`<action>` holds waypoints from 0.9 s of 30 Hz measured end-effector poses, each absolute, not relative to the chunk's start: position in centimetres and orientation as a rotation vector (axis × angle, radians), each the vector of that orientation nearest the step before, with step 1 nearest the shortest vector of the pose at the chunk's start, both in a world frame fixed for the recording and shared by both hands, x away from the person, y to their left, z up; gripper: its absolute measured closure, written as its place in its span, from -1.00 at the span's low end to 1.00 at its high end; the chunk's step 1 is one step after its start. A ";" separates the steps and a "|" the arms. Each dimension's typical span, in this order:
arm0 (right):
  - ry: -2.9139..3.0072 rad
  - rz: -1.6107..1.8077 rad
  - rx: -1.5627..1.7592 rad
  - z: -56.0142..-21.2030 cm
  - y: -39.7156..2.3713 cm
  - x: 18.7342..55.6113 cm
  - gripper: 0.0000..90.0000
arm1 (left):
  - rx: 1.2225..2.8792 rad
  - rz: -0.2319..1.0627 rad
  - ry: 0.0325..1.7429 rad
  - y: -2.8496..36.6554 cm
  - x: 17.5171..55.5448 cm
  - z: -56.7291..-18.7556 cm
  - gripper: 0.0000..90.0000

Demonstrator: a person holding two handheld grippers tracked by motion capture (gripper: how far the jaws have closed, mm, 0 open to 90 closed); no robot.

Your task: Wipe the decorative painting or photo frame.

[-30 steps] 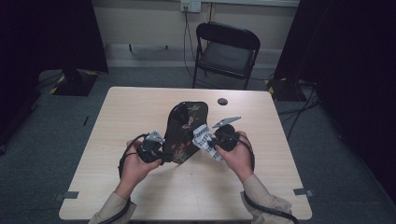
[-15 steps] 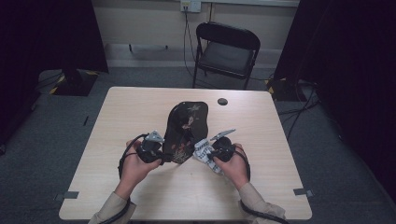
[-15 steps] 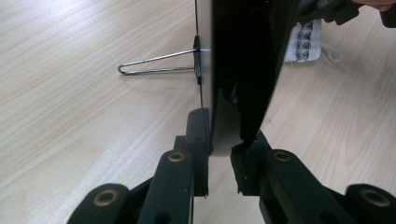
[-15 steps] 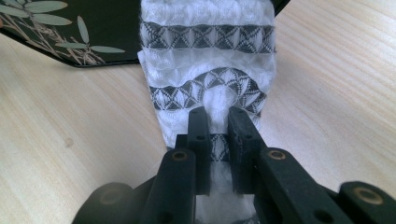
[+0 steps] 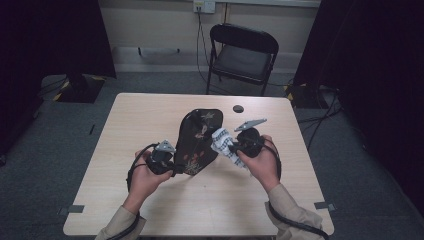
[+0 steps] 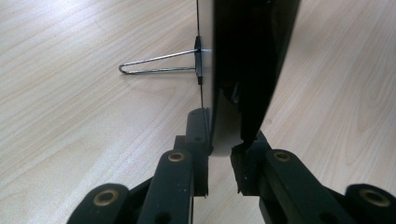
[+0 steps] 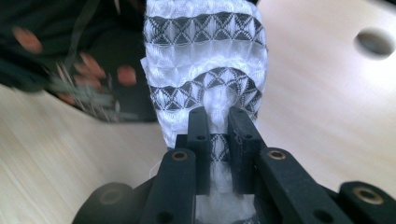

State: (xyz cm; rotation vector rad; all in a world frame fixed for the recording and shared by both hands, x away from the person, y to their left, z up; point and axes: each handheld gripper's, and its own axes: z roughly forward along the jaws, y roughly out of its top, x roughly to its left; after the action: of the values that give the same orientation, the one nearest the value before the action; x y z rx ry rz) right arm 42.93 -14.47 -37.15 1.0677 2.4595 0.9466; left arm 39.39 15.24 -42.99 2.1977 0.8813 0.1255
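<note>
A black tray (image 5: 200, 137) with a flower pattern stands tilted on its edge at the middle of the table. My left gripper (image 5: 172, 169) is shut on its near lower edge. In the left gripper view my jaws (image 6: 224, 135) clamp the thin black panel (image 6: 252, 56), and a wire loop (image 6: 159, 63) sticks out from its back. My right gripper (image 5: 235, 146) is shut on a white cloth (image 5: 222, 140) with black diamond bands, held against the tray's right edge. In the right gripper view the cloth (image 7: 205, 56) bunches beyond my jaws (image 7: 219, 121), beside the flowered surface (image 7: 70, 56).
The wooden table (image 5: 125, 120) has a round cable hole (image 5: 238, 108) at its back right, also visible as the hole (image 7: 375, 43). A black folding chair (image 5: 242, 55) stands behind the table. Cables trail from both grippers toward the near edge.
My right hand with the cloth dipped toward the near edge half a second ago and has come back up along the tray's right side. The left hand and tray stayed put.
</note>
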 end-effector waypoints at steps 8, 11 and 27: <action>2.369 1.024 0.986 -30.5 -13.6 43.6 0.81 | 2.199 0.123 0.879 15.2 39.4 -43.0 0.75; 2.345 1.067 0.977 -29.1 -12.9 44.0 0.81 | 2.202 0.118 0.877 15.3 39.4 -43.0 0.75; 2.423 1.024 1.018 -34.1 -11.5 44.4 0.81 | 2.205 0.116 0.873 15.3 39.5 -43.0 0.75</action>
State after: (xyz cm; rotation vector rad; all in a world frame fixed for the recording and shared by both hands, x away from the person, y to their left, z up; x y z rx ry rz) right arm 44.38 -11.49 -34.15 1.0181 2.4227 1.0241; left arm 39.48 15.32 -42.96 2.2048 0.8725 0.1161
